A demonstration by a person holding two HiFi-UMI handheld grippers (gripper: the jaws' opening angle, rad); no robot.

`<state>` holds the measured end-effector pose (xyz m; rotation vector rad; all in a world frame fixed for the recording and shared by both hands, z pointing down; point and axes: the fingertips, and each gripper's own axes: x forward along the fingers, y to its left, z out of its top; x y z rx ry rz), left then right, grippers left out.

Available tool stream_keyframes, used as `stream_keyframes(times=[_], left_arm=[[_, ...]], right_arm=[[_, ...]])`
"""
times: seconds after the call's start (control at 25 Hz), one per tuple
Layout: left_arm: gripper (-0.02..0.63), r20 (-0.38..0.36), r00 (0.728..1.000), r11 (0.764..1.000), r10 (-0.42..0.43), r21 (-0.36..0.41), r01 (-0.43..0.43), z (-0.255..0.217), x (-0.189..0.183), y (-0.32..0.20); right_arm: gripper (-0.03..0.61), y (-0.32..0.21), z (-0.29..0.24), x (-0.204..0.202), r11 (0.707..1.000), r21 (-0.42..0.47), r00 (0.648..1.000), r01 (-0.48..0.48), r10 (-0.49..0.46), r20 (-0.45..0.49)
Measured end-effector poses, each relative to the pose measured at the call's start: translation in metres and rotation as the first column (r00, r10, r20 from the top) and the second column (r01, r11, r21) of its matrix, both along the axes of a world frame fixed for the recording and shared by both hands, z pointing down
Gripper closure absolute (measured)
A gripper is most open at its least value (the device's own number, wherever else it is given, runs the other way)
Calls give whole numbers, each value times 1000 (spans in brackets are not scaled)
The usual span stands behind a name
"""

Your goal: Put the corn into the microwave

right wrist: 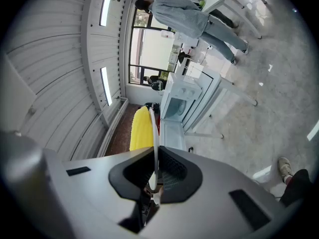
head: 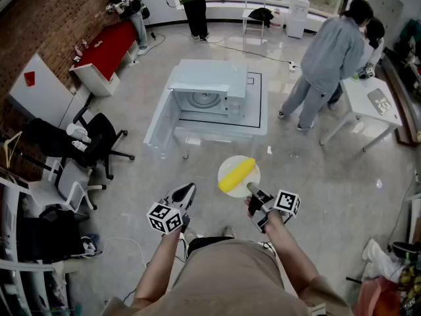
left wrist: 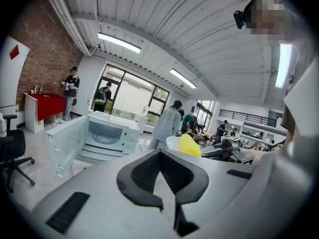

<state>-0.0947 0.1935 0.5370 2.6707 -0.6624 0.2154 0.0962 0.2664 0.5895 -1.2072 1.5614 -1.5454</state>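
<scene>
Microwave [head: 210, 92] stands ahead with its door open at the left. A white plate [head: 229, 166] is clamped by its near rim in the right gripper [head: 251, 189], and the smooth yellow corn [head: 237, 175] lies on it just beyond the jaws, long axis slanting near-left to far-right. The left gripper [head: 189, 189] is closed on nothing.

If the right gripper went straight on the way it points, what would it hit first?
Likely the open microwave: the right gripper and its plate of corn aim at it, nothing between, though depth is unclear.
</scene>
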Motion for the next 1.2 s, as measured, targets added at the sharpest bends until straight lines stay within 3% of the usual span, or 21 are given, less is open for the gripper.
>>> stream_keyframes(times=[0.64,0.96,1.2], left_arm=[[614,5,1000,1000,-23,17,23,-8,6,3],[614,23,998,997,-63,-49,64,16,-13,-9],[614,35,999,999,-36,-38,38,8,-6,-22]], right_arm=[[552,-10,-4,14,999,44,1000,13,-13,5],[552,-30,-7,9,998,58,999,31,-30,-10],[552,-44,-7,11,997,66,1000,27,-26,-16]])
